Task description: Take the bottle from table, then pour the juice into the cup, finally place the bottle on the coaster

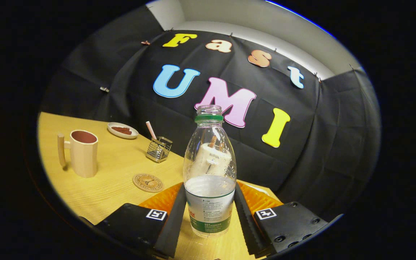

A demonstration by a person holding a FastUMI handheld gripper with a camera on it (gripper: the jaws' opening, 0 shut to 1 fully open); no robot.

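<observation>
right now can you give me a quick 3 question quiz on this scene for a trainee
1. True or false: the bottle has its cap on.
2. Which thing lies nearest the gripper? A) the dish B) the coaster C) the wire holder
3. Fill in: the cup has its handle on the side turned ____ the bottle.

Key
1. False: its mouth is open, with a green ring below it.
2. B: the coaster lies just ahead of the left finger, between cup and bottle.
3. Away from. The bottle stands between both fingers, which sit close against its sides.
</observation>
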